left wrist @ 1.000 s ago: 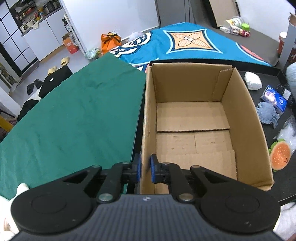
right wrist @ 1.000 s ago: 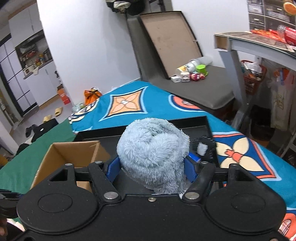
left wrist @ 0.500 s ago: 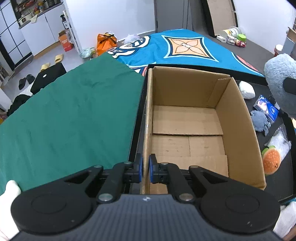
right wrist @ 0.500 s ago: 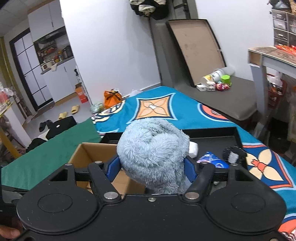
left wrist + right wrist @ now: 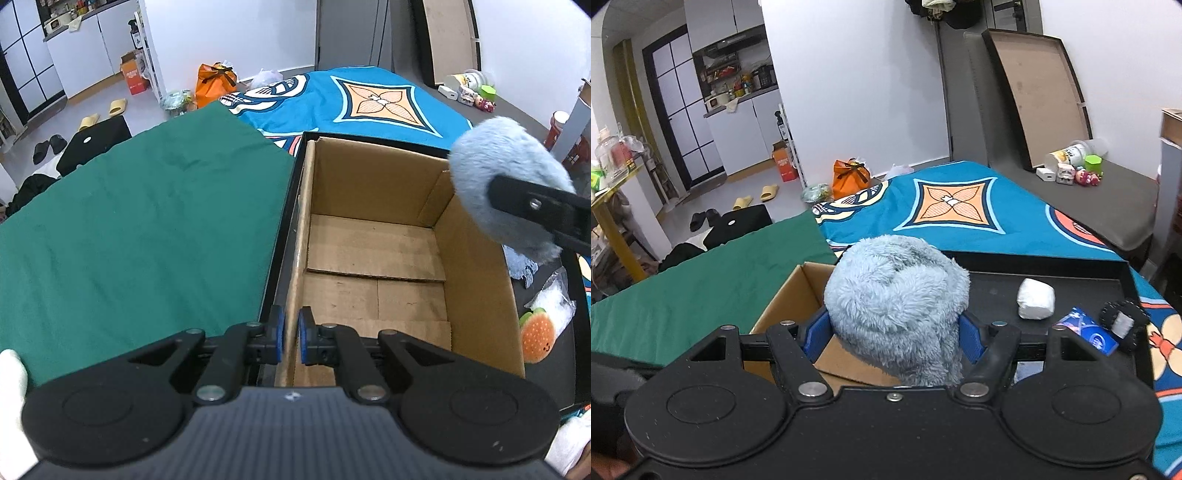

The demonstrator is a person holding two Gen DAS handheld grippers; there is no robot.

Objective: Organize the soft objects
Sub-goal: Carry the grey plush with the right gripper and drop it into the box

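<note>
The left gripper point(image 5: 290, 334) pinched the near wall of the empty cardboard box point(image 5: 476, 280). The right gripper point(image 5: 894, 334) clamped a fluffy blue plush point(image 5: 895, 306), seemingly above the box's right edge.

The box point(image 5: 373, 258) is plain brown corrugated cardboard, matt, with scuffed flaps and a ragged upper edge. The plush toy point(image 5: 897, 306) is pale blue, long-piled and shaggy. Each hand-held gripper, left point(image 5: 290, 334) and right point(image 5: 894, 334), is matt black plastic with small bright metal screw heads, blue rubbery pads and a ribbed dark back. The green cloth point(image 5: 140, 229) is matt woven fabric, lightly creased. The blanket point(image 5: 960, 210) is printed cloth, soft and dull. The tray point(image 5: 1071, 291) is black and faintly glossy. The burger toy point(image 5: 535, 336) looks like soft fabric. The bag point(image 5: 554, 306) is clear crinkled plastic.
</note>
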